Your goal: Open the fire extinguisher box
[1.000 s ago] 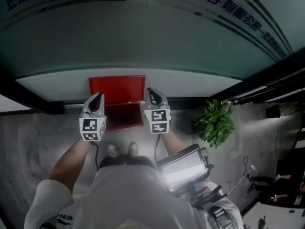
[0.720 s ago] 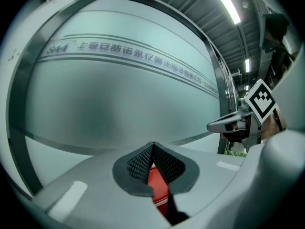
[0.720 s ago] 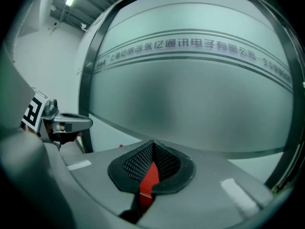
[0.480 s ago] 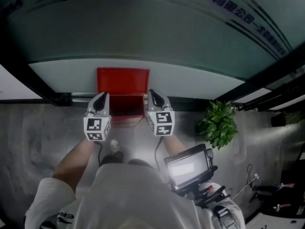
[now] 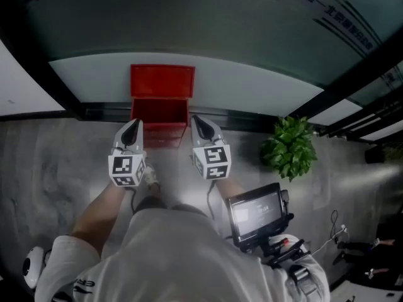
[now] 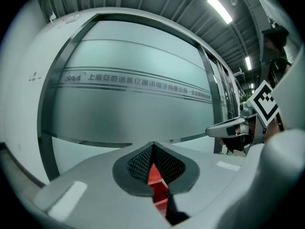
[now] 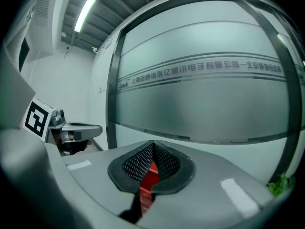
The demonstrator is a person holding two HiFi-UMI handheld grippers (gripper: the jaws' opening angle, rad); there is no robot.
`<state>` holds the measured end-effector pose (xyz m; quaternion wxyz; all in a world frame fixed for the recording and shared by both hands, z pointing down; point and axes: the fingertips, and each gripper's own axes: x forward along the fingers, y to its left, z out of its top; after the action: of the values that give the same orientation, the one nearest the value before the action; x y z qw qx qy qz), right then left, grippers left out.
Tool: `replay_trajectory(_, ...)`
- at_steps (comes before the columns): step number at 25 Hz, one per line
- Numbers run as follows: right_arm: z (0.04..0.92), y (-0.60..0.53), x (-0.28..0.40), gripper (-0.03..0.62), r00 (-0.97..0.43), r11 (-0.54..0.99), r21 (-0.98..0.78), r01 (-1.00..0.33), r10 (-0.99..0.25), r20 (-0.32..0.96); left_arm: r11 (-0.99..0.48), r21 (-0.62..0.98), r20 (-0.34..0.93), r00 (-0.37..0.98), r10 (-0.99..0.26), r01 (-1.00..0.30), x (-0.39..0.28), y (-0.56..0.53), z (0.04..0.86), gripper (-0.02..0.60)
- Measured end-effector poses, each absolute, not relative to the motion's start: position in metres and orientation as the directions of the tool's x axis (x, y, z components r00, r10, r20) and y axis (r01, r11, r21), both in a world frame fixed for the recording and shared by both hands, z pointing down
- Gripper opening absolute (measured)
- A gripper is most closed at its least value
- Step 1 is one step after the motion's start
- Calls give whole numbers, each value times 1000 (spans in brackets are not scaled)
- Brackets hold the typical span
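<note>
The red fire extinguisher box (image 5: 161,80) stands on the floor against the frosted glass wall, its lid raised against the glass and its darker inside (image 5: 158,113) showing. My left gripper (image 5: 133,128) hovers at the box's front left corner and my right gripper (image 5: 198,124) at its front right corner. Both are shut with nothing in them. In the left gripper view the pads (image 6: 143,161) meet, and a sliver of the red box (image 6: 156,181) shows below them. The right gripper view shows the same: closed pads (image 7: 164,162) and a strip of red box (image 7: 148,184).
A potted green plant (image 5: 288,151) stands to the right of the box. A black frame post (image 5: 340,87) and floor rail border the glass. A screen device (image 5: 257,214) hangs at the person's chest. One shoe (image 5: 150,176) shows beneath the left gripper.
The box has slid upward in the head view and the grippers now sit at its front corners rather than beside its middle. Both grippers stay shut.
</note>
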<state>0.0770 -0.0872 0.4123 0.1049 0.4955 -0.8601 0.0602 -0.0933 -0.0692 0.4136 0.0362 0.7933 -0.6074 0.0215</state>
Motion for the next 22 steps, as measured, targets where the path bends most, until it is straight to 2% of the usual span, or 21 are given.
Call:
replay_trajectory(12, 420, 13, 75, 12, -501, 508, -47, -860, -825, 261, -287, 56, 78, 291, -954, -956, -83, 18, 410, 2)
replay_trajectory(22, 417, 48, 53, 11, -465, 464, -67, -883, -847, 259, -316, 60, 64, 319, -946, -947, -115, 41, 399, 2)
